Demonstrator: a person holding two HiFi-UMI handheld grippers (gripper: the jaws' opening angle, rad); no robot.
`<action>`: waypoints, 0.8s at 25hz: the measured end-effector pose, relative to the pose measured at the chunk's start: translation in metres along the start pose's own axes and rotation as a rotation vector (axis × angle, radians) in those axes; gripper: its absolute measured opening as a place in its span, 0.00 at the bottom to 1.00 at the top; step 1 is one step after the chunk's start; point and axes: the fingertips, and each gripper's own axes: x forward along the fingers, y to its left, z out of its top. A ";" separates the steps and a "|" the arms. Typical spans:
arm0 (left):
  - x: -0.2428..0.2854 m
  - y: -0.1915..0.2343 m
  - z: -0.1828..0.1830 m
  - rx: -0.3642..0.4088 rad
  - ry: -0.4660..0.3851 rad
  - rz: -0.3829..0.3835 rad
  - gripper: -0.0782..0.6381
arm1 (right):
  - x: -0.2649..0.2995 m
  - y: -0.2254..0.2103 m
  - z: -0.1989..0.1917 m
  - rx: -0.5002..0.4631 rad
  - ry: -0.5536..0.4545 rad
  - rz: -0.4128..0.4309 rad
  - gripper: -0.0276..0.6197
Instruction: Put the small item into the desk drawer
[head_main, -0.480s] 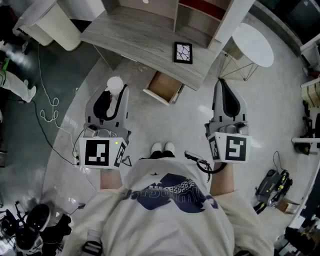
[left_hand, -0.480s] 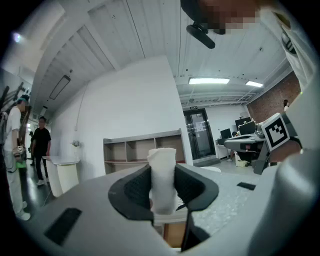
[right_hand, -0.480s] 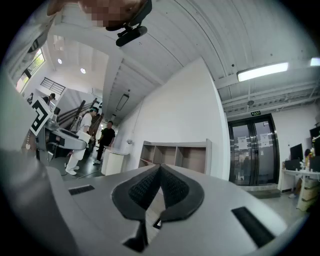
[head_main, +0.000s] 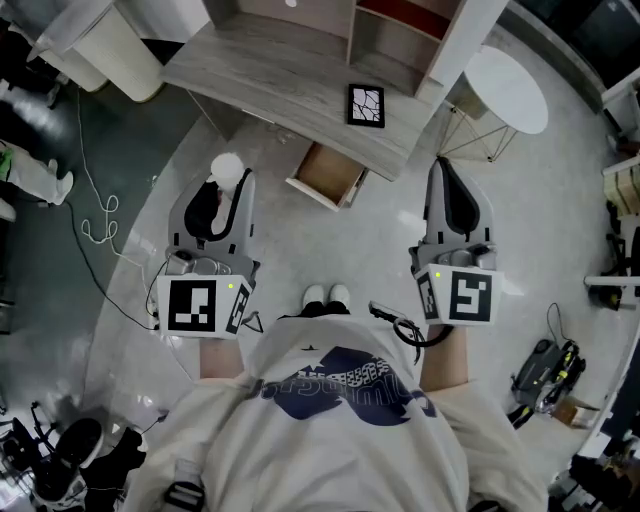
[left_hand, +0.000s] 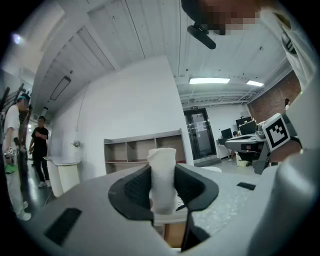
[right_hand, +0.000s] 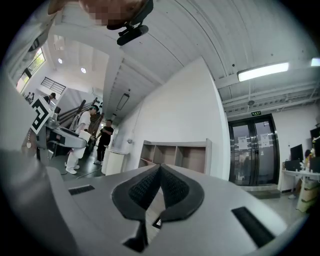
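The left hand-held gripper (head_main: 230, 182) is closed on the small item (left_hand: 162, 170). The item is a soft white roll. It stands up straight between the two dark pads, and its top pokes out above them. The pads press on both sides so the roll does not slip out on the way.

The hand-held gripper points level, out toward the grey surface (head_main: 270, 65), because the drawer (head_main: 328, 173) is down there at the front. The drawer is pulled open (its brown bottom shows, and it looks empty), so there is room to drop something in. The roll is not over the drawer yet. In the head view it is off to the left of it, with bare floor (head_main: 280, 235) under it.

The right hand-held gripper (right_hand: 159, 187) has its jaws pressed together with nothing in them. I think it waits at the side so it is out of the way, and maybe so it can push the drawer shut later.

I think the next job is to bring the roll over the open drawer and let go.
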 end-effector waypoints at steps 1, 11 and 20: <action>0.000 -0.001 0.000 0.000 0.001 0.000 0.30 | 0.000 -0.001 0.000 -0.002 0.002 0.000 0.04; 0.009 0.000 -0.013 -0.002 0.046 -0.013 0.30 | 0.001 -0.006 -0.011 0.145 0.010 0.036 0.04; 0.021 -0.016 -0.039 0.053 0.132 -0.046 0.30 | -0.005 -0.025 -0.037 0.218 0.041 0.073 0.05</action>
